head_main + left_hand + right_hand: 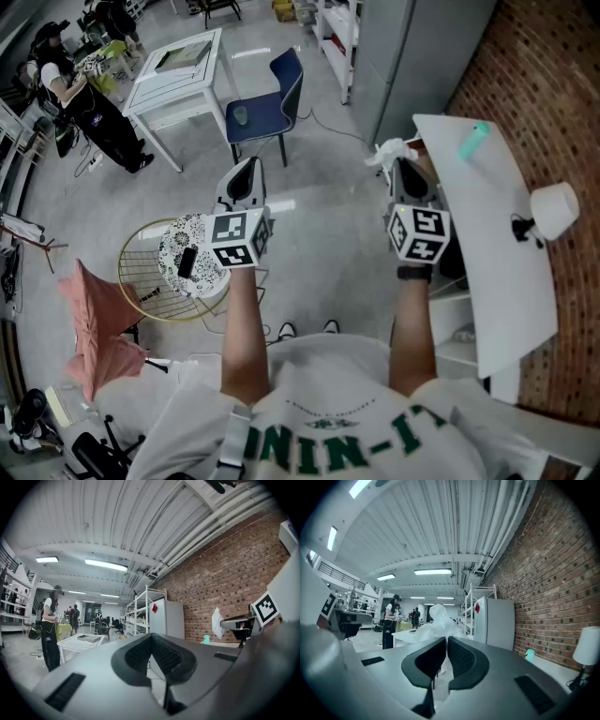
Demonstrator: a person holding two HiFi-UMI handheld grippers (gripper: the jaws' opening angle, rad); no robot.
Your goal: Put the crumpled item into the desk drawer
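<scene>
The crumpled item (387, 150) is a wad of thin white plastic. My right gripper (403, 163) is shut on it and holds it level, just off the left edge of the white desk (497, 253). In the right gripper view the wad (439, 622) bulges out above the closed gripper (446, 640). My left gripper (249, 162) is level over the floor, shut with nothing in it (151, 637). The left gripper view shows the wad (217, 623) hanging from the right gripper. Under the desk's left edge are white compartments (457, 330); I cannot tell whether a drawer is open.
A teal object (473, 141) and a white lamp (553, 208) stand on the desk. A blue chair (267, 105) and a white table (178, 67) lie ahead. A round wire side table (150, 281) and pink cloth (94, 328) are at my left. A person (80, 94) stands far left.
</scene>
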